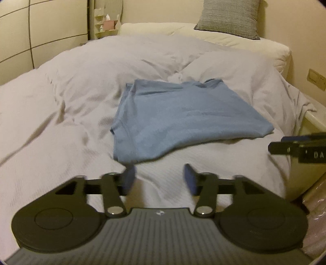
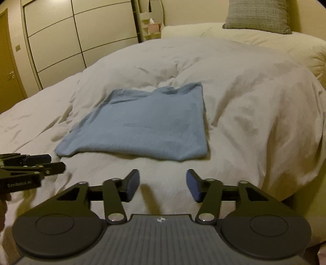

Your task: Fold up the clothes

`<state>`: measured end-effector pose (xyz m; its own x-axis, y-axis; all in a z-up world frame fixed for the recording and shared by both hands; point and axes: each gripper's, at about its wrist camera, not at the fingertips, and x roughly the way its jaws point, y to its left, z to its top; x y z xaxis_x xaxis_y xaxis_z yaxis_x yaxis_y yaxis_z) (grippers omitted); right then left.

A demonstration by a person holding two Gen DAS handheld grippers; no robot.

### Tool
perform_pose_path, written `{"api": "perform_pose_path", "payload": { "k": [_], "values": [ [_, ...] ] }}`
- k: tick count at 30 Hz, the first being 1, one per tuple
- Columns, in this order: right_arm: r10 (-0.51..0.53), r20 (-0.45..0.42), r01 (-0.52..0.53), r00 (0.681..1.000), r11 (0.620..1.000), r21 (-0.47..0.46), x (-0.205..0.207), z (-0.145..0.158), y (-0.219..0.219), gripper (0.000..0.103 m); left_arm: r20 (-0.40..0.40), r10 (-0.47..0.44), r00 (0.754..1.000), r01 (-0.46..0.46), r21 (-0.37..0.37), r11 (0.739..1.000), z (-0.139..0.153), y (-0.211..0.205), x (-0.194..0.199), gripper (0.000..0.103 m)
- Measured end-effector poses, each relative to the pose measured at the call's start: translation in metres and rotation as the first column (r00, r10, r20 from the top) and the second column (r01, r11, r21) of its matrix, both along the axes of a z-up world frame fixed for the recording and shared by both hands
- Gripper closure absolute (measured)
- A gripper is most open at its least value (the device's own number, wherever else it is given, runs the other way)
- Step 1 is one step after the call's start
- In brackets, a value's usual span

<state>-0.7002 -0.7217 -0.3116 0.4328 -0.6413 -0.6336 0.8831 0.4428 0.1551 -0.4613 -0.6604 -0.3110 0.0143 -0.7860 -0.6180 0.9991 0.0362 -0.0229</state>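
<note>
The left gripper [image 1: 160, 179] is held with its jaws spread wide and nothing between them, just short of the shirt's near edge. The right gripper [image 2: 163, 184] is likewise spread and empty, hung just in front of the shirt [image 2: 140, 124]. The shirt, blue, is seen folded into a rough rectangle and laid flat on the duvet [image 2: 244, 97], in the middle of the bed. Its near edge is turned toward both grippers; neither is touching it. In the left wrist view the right gripper is glimpsed to the right of the shirt, side-on, with a gap between its fingers. In the right wrist view the left gripper is caught to the left of the shirt, low over the duvet. The duvet is rumpled all around the shirt. Beyond the shirt, at the head of the bed, a grey cushion [image 1: 229, 18] is propped. To the shirt's far left, a wardrobe [image 2: 71, 36] is seen.
</note>
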Motion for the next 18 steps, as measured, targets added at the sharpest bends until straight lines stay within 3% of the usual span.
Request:
{"api": "perform_pose_path", "payload": {
  "k": [2, 6, 9, 18],
  "values": [
    [-0.002, -0.005, 0.002, 1.0, 1.0, 0.006, 0.001, -0.001, 0.006, 0.035, 0.005, 0.01, 1.0, -0.01, 0.004, 1.0, -0.003, 0.003, -0.003, 0.019],
    [-0.01, -0.014, 0.01, 1.0, 1.0, 0.014, 0.004, -0.001, 0.014, 0.025, 0.016, 0.029, 0.999, -0.03, 0.013, 0.999, -0.01, 0.008, -0.009, 0.001],
    [-0.018, -0.022, 0.019, 1.0, 1.0, 0.013, 0.006, 0.0, 0.017, 0.015, 0.02, 0.038, 0.999, -0.039, 0.028, 0.999, -0.013, 0.008, -0.011, 0.001],
    [-0.038, -0.035, 0.039, 0.999, 0.998, 0.046, 0.009, -0.006, 0.025, 0.015, 0.06, 0.085, 0.995, -0.088, 0.048, 0.995, -0.008, 0.018, -0.02, 0.001]
  ]
}}
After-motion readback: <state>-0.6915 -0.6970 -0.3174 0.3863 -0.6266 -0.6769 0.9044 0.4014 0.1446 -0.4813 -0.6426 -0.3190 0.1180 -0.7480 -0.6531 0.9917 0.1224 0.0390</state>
